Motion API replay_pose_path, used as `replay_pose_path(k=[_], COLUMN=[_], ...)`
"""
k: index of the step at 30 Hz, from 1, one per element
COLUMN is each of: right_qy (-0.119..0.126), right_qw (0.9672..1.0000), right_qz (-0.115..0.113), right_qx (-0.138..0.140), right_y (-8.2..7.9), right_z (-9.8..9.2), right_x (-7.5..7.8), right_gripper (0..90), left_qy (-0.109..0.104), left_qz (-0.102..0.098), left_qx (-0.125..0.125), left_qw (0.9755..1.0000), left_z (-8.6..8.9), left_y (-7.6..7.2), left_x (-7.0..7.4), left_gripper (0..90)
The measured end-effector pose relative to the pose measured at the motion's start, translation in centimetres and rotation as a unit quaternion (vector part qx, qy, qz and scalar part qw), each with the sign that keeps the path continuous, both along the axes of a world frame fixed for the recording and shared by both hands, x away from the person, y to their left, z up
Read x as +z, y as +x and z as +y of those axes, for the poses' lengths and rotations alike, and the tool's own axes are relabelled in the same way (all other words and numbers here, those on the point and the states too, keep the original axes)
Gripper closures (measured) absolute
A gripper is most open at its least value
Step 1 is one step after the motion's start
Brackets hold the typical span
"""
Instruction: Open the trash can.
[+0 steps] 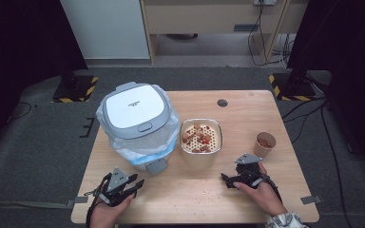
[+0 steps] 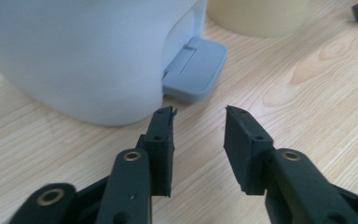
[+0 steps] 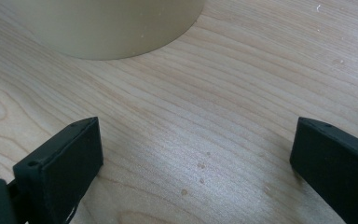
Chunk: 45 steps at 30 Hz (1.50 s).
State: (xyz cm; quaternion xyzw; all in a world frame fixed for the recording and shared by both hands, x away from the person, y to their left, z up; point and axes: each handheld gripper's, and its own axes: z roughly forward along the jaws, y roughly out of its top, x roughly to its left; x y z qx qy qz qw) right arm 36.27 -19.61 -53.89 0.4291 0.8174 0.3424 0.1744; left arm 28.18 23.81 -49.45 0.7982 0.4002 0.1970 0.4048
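Grey pedal [image 2: 196, 70] of bin [image 2: 84, 51] just beyond the parted, empty left jaws

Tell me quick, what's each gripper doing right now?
Left gripper: open, nothing between the jaws.
Right gripper: open wide, holding nothing.

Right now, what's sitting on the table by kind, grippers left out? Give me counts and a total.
Bin with lid and liner bag: 1
Container holding food bits: 1
Paper cup: 1
Total: 3
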Motion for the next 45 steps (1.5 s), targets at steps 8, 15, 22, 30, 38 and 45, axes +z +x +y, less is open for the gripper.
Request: replay_pose_path(k=[8, 15, 22, 30, 38, 45], right_qy=[0.0, 0.0, -0.001, -0.001, -0.001, -0.001], right_qw=[1.0, 1.0, 1.0, 1.0, 1.0, 1.0], right_qz=[0.0, 0.0, 0.0, 0.0, -0.001, -0.001], right_qx=[0.0, 0.0, 0.002, 0.002, 0.001, 0.001], right_y=[0.0, 0.0, 0.0, 0.0, 0.0, 0.0], right_z=[0.0, 0.0, 0.0, 0.0, 0.0, 0.0], right_x=[0.0, 0.0, 0.0, 0.0, 0.0, 0.0], right_gripper=[2.9, 2.8, 2.8, 2.8, 2.9, 2.9], left_qy=[-0.007, -0.004, 0.015, 0.043, 0.034, 0.049], left_qz=[-0.007, -0.019, -0.032, -0.042, -0.018, -0.022], left_qx=[-0.001, -0.007, -0.012, -0.013, 0.013, 0.019], left_qw=[1.0, 0.9998, 0.9993, 0.9981, 0.9992, 0.9984], left_z=[-1.0, -2.1, -3.7, -4.6, -5.0, -5.1], left_y=[1.3, 2.2, 3.9, 4.7, 4.6, 4.7], left_x=[0.0, 0.1, -0.2, -0.7, -1.5, -1.8], left_gripper=[80.4, 85.7, 88.3, 88.6, 88.4, 87.9])
